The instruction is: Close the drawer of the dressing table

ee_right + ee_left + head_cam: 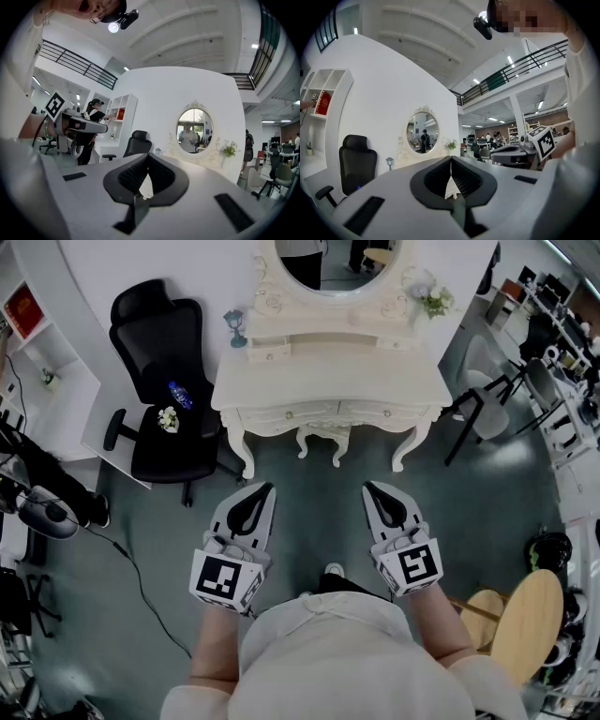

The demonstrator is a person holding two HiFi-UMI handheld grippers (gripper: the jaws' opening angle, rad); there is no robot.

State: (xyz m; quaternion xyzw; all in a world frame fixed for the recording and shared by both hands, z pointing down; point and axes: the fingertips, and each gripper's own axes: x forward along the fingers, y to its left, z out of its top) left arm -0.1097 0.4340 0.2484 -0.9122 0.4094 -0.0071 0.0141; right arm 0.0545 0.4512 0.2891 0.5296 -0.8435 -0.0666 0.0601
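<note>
White dressing table (328, 381) stands apart from left gripper (269, 487) and right gripper (367, 487), each with jaws pressed together

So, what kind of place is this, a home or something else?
Probably a large open office or lab hall, not a home. A white dressing table with an oval mirror stands near a black office chair and rows of desks, with a railed upper gallery above.
</note>
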